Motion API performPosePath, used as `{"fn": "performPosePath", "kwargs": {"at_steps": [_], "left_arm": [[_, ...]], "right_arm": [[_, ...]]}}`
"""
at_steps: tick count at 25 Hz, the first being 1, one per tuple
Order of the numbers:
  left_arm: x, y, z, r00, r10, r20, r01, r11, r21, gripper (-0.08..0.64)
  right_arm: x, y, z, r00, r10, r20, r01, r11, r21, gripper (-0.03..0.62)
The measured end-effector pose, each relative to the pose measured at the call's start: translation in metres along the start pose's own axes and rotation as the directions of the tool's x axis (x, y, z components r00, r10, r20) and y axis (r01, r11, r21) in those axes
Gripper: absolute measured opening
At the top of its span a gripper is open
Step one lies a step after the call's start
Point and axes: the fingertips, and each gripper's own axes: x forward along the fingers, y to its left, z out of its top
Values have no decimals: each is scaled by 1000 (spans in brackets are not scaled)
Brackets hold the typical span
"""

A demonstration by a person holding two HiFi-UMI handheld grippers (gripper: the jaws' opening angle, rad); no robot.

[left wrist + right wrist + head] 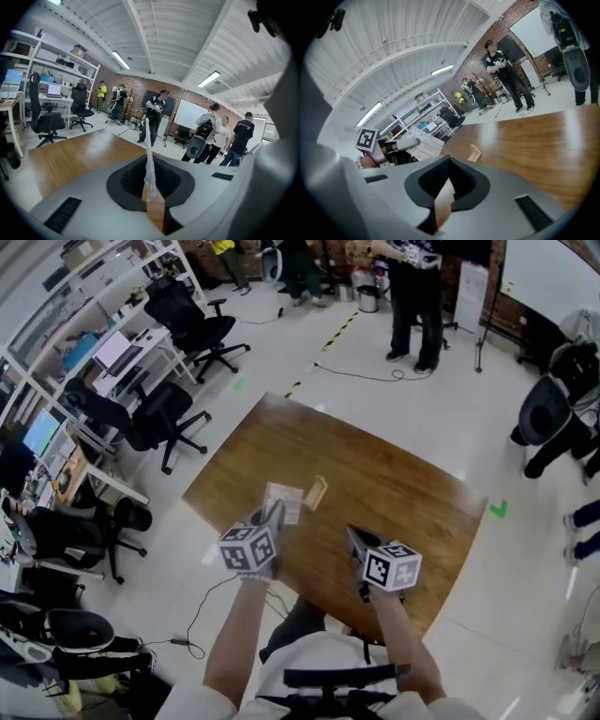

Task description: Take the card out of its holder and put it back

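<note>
Wood table (403,498): L tongs (274,514) pinch card (286,496), holder (317,492) beside.

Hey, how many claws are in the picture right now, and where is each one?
2. The left claw is over the table's near-left part, shut on the card; the right claw hangs beside it, nearer the middle, shut and empty. None hidden.

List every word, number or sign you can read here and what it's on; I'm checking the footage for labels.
No text reads clearly in any view.
Pale rectangular card: any print is too blurred to read.
Left grey marker cube and right grey marker cube: black-and-white square code patterns, no letters.
Green corner-shaped floor mark: no wording.
</note>
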Motion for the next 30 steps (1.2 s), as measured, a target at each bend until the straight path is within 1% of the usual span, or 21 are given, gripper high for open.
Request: {"fn": "performPosePath", "kwargs": {"at_steps": [4,8,13,19,23,27,30], "left_arm": [[-39,-6,-24,1000,22,19,-21,998,-60,14],[-62,-16,-51,999,37,23,-35,994,-107,15],[-77,-23,-70,998,53,27,-49,991,-126,15],[-78,-22,-76,998,50,31,-45,991,-122,15],[-73,-25,-68,998,51,45,-45,992,-119,15],[-68,-24,-61,998,51,41,-46,994,-99,15],[-64,-21,-59,998,54,39,-50,994,-100,15]], "right_arm": [[-11,14,-6,1000,14,-27,-15,1000,-25,11],[-20,14,-18,998,26,-53,-27,999,-35,11],[-24,22,-27,996,36,-76,-40,998,-42,11],[-21,29,-35,996,45,-82,-49,998,-46,11],[-22,27,-33,996,44,-80,-48,998,-43,11],[-21,21,-31,997,32,-77,-35,999,-32,11],[-19,19,-32,997,27,-71,-29,999,-23,11]]}}
